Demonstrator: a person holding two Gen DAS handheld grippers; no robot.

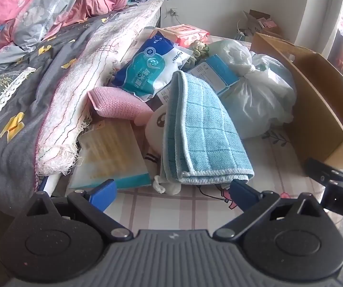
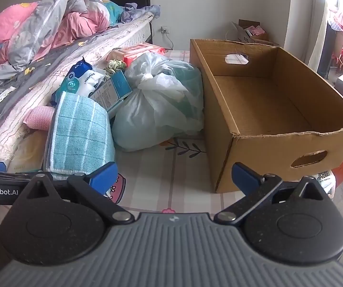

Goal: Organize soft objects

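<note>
Down on the floor beside the bed, a heap of soft things sits on a patterned mat. Uppermost is a folded blue microfibre cloth, draped over a pale plush toy and leaning towards the camera. Behind it lie a pink knitted cloth, a blue-and-white pack of wipes and a tied translucent plastic bag with something green inside. A yellow-faced flat packet rests against the bed's frayed white-and-pink blanket. The left gripper hovers just in front of the blue cloth's lower hem with its jaws spread wide and nothing between them; its right fingertip is near the hem, though contact cannot be told. The right gripper is likewise wide open and empty, aimed at the mat between the heap and an empty cardboard box with hand-hole cutouts, which stands just right of the plastic bag.
</note>
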